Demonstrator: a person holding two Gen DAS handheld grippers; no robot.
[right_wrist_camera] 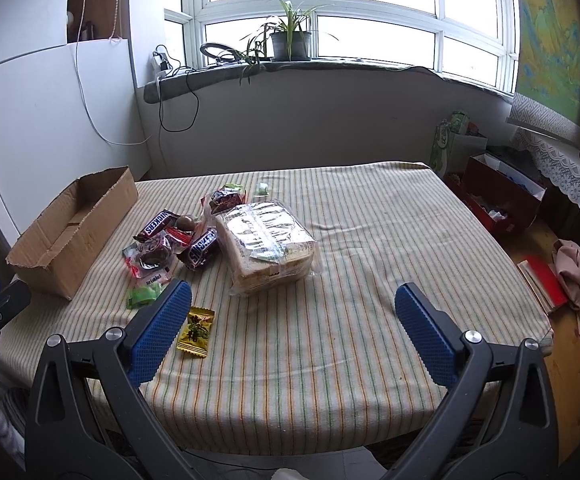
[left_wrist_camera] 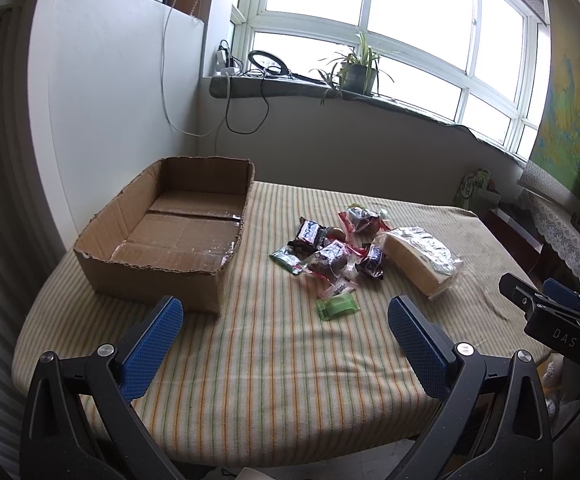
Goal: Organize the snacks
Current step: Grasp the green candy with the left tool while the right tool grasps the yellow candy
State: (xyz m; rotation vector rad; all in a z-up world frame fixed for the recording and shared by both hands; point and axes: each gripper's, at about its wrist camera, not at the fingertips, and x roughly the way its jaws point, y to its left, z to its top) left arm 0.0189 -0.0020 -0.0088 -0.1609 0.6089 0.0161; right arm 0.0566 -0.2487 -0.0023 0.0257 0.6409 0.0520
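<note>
The snacks lie in a loose heap near the middle of the desk [right_wrist_camera: 370, 216], on its striped cloth: two chocolate bars [right_wrist_camera: 158, 225], a few clear-wrapped dark cakes [right_wrist_camera: 152, 258], a small brown ball [right_wrist_camera: 185, 223], a green candy [right_wrist_camera: 143, 295], a yellow candy [right_wrist_camera: 196, 332] lying apart at the near edge, and a bagged loaf of bread [right_wrist_camera: 268, 244] just right of the heap. An open cardboard box [left_wrist_camera: 170, 236], with nothing in it, stands just left of the heap and looks like the place for them.

Both tongs hang above the near edge, jaws spread wide and holding nothing: the left tongs [left_wrist_camera: 286, 320] face the box and heap, the right tongs [right_wrist_camera: 292, 308] face the bread. No snack seems to be packed yet.

To start well, I would take a loose outlying piece such as the green candy first, coming straight down, pinching across its short side, so the heap is not scattered. The bread is soft; grip it lightly.
</note>
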